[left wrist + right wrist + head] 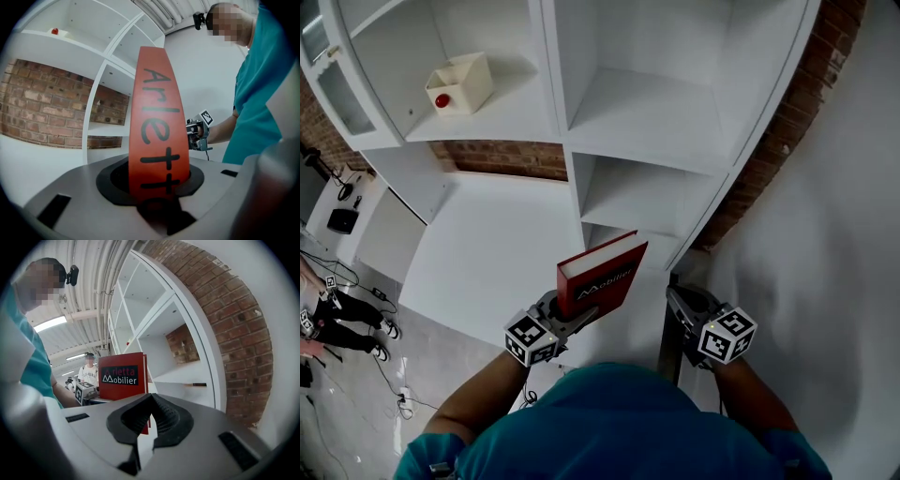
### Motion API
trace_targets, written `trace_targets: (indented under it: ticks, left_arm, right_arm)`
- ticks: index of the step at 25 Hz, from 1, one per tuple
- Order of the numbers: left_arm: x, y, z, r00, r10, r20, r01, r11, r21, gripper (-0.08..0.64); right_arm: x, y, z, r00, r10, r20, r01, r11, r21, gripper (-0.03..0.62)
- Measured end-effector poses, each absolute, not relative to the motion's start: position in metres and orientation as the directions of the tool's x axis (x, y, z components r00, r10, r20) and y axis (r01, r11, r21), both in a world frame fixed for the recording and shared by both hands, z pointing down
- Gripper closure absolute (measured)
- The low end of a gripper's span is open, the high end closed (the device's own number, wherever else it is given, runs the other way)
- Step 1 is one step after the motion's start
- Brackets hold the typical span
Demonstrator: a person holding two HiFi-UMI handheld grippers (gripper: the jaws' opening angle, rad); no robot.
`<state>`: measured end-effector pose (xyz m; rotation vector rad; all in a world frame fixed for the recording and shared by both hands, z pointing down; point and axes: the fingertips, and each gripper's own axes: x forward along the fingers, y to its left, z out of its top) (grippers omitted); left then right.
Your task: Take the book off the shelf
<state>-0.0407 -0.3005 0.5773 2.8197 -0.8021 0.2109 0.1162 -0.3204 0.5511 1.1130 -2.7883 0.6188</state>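
The red book with "Mobilier" printed on its cover stands upright in front of the white shelf unit, clear of its compartments. My left gripper is shut on the book's lower edge. In the left gripper view the red spine rises straight from between the jaws of the left gripper. My right gripper hangs to the right of the book, apart from it, its jaws together and holding nothing. The right gripper view shows the book's cover beyond the closed right gripper.
A white box with a red knob sits in the upper left shelf compartment. A brick wall shows behind the shelves, above a white counter. A bystander and cables are on the floor at left.
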Motion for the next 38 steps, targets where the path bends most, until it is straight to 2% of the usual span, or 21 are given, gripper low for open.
trace_targets:
  ticks: [14,38]
  left_arm:
    - [-0.037,-0.307,0.623,0.835,-0.484,0.262,-0.54,-0.814,0.216,0.396]
    - [-0.037,-0.314,0.62,0.836,-0.473,0.276,-0.533,-0.821,0.205,0.396]
  right_arm:
    - [0.125,-0.328,0.597,-0.714,-0.634,0.295,-0.695,0.596,-0.402,0.571]
    - [0.13,-0.338,0.595,-0.715,-0.633,0.296,-0.692,0.579,-0.432,0.571]
